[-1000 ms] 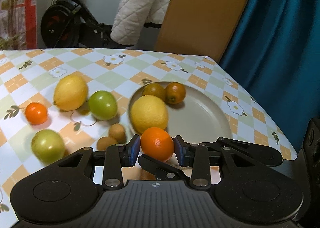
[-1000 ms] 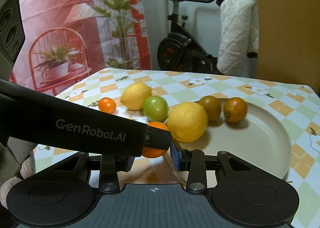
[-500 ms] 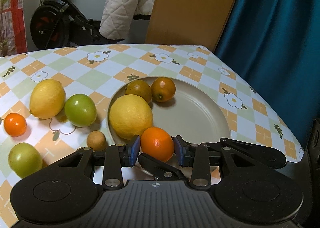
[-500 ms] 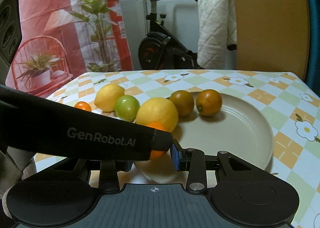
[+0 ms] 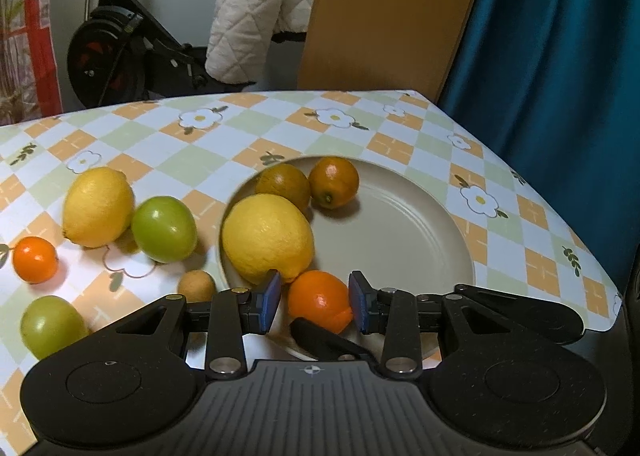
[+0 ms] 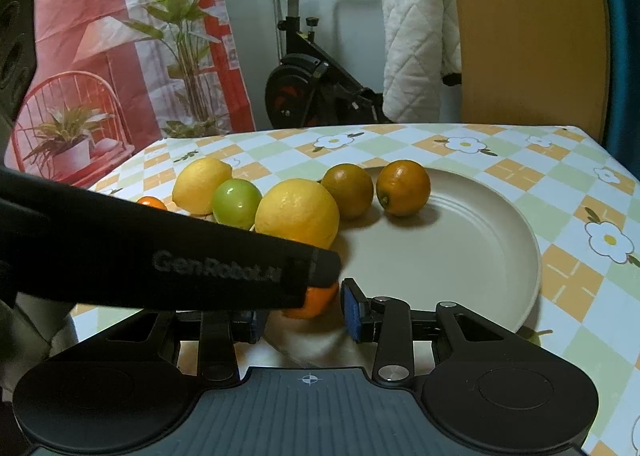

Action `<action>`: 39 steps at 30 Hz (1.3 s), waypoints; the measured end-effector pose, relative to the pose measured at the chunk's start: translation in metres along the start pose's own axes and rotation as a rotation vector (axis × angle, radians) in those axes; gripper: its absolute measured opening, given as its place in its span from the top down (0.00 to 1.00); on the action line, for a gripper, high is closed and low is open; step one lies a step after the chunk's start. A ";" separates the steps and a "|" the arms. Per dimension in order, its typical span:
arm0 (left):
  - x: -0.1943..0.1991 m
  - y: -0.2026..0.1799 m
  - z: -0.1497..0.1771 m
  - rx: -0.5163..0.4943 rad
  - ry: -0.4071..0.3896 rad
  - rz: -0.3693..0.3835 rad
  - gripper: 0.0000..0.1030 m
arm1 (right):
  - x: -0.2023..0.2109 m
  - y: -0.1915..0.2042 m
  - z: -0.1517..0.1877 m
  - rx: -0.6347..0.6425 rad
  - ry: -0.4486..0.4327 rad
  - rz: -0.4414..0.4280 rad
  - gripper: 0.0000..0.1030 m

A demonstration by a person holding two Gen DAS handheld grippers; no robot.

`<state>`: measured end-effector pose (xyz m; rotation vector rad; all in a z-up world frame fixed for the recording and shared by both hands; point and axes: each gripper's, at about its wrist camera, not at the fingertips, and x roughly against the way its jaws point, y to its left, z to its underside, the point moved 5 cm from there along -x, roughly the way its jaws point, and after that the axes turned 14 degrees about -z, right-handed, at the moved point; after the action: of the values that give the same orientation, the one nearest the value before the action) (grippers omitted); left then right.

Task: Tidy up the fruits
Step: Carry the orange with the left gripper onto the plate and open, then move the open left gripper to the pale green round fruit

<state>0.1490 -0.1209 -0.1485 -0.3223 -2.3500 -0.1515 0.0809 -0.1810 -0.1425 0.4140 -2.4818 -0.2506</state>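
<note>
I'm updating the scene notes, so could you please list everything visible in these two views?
plate: one, beige, on the tablecloth.
lemons: two, yellow; one on plate, one left of it.
oranges: three; plate's far side, far left on cloth, plate's near rim.
dark citrus: one, brownish-green, on plate.
green fruits: two, on cloth.
small brown fruit: one, beside plate.
exercise bike, white quilt, wooden board, teal curtain: one each, behind.
left gripper: black, shut on near-rim orange.
right gripper: black, jaws just been opening, same orange between them.
</note>
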 end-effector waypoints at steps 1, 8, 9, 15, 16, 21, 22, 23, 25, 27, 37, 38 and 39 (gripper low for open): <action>0.002 0.002 -0.001 0.007 -0.004 -0.003 0.62 | 0.001 0.001 -0.001 0.002 -0.005 0.004 0.64; 0.028 0.031 -0.005 0.074 -0.063 -0.040 0.62 | 0.012 0.004 -0.004 0.026 -0.034 0.006 0.59; 0.032 0.036 -0.005 0.087 -0.071 -0.051 0.62 | 0.014 0.005 -0.005 0.028 -0.038 0.004 0.59; 0.052 0.072 -0.001 0.146 -0.106 -0.152 0.62 | 0.019 0.017 -0.007 0.063 -0.062 -0.017 0.59; 0.055 0.077 0.002 0.146 -0.112 -0.175 0.62 | 0.019 0.019 -0.008 0.068 -0.064 -0.022 0.59; 0.061 0.100 0.012 0.168 -0.108 -0.236 0.62 | 0.018 0.026 -0.008 0.080 -0.055 -0.039 0.60; 0.061 0.104 0.014 0.174 -0.105 -0.245 0.62 | 0.018 0.027 -0.008 0.081 -0.053 -0.042 0.60; 0.061 0.107 0.015 0.182 -0.102 -0.250 0.62 | 0.018 0.028 -0.007 0.084 -0.052 -0.045 0.60; 0.063 0.114 0.018 0.199 -0.099 -0.254 0.62 | 0.017 0.030 -0.007 0.092 -0.048 -0.055 0.60; 0.064 0.121 0.019 0.212 -0.099 -0.256 0.62 | 0.015 0.034 -0.007 0.100 -0.043 -0.065 0.61; 0.065 0.131 0.025 0.240 -0.121 -0.261 0.62 | 0.011 0.045 -0.009 0.133 -0.031 -0.065 0.63; 0.066 0.132 0.026 0.245 -0.121 -0.263 0.62 | 0.011 0.046 -0.010 0.138 -0.032 -0.065 0.63; 0.066 0.134 0.026 0.251 -0.121 -0.263 0.62 | 0.010 0.047 -0.010 0.142 -0.031 -0.066 0.63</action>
<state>0.1230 0.0258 -0.1192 0.1037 -2.4896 0.0397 0.0684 -0.1413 -0.1164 0.5551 -2.5280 -0.1080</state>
